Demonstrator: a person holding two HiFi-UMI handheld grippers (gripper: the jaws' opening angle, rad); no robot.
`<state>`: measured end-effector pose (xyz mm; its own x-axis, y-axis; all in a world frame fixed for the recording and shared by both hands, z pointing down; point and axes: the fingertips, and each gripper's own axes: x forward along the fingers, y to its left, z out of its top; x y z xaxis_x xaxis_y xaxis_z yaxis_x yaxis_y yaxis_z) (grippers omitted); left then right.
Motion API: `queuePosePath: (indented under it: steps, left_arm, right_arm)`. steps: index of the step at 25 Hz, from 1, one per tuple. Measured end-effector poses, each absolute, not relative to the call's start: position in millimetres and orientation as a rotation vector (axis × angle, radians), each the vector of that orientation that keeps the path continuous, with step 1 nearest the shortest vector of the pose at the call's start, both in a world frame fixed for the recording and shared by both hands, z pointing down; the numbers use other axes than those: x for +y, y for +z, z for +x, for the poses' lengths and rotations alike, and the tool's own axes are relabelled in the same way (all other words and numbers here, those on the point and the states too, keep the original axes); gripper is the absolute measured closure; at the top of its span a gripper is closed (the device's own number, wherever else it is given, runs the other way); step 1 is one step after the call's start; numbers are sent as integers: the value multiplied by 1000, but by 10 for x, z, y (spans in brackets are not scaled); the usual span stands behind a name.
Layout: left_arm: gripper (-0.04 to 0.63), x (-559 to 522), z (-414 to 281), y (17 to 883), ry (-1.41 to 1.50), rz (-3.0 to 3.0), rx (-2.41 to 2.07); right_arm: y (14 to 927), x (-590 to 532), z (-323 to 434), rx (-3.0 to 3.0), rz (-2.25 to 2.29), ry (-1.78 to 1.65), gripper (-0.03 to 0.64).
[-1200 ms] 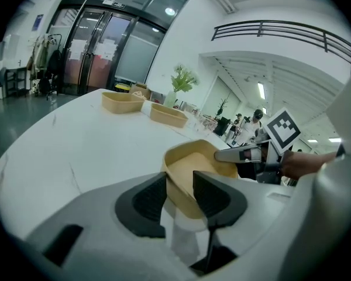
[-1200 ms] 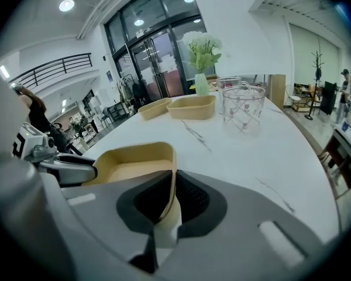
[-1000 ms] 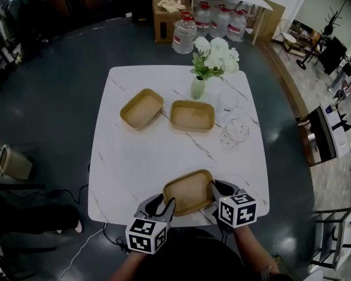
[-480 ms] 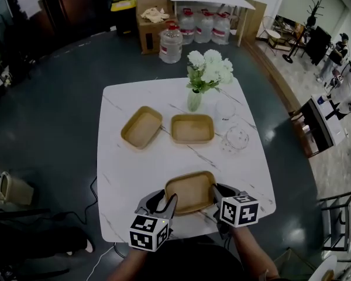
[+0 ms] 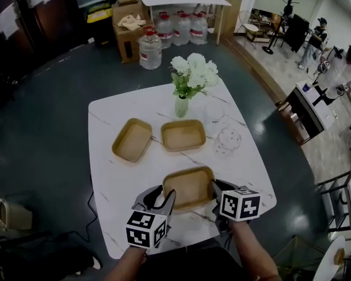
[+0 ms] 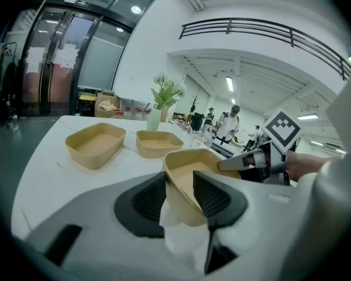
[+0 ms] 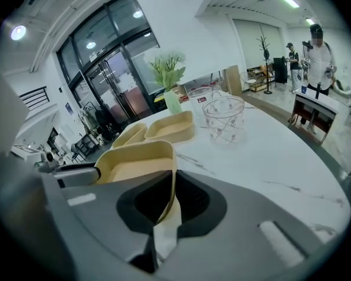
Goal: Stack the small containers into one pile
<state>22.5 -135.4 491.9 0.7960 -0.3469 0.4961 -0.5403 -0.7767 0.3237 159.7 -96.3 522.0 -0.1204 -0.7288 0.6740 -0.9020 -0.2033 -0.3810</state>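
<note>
Ceiling lights [image 6: 229,84] lit the room evenly, and the white surface [image 5: 123,180] shone bright. Both gripper views bulged fisheye, with black corners.

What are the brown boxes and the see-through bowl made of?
The nearest container and the two far containers look like matte paper pulp: dull, even tan, thin walls; possibly plastic. The clear bowl looks like glass or clear plastic: the table shows through.
</note>
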Motion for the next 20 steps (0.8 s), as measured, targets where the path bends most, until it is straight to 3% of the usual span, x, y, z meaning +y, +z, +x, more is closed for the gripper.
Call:
queuePosePath:
  steps: [20]
  left_arm:
    - [448,-2319,694,4670,588,2563,-788]
  right_arm:
    - [4968,-1815,1980,-1885,1921,1297,595]
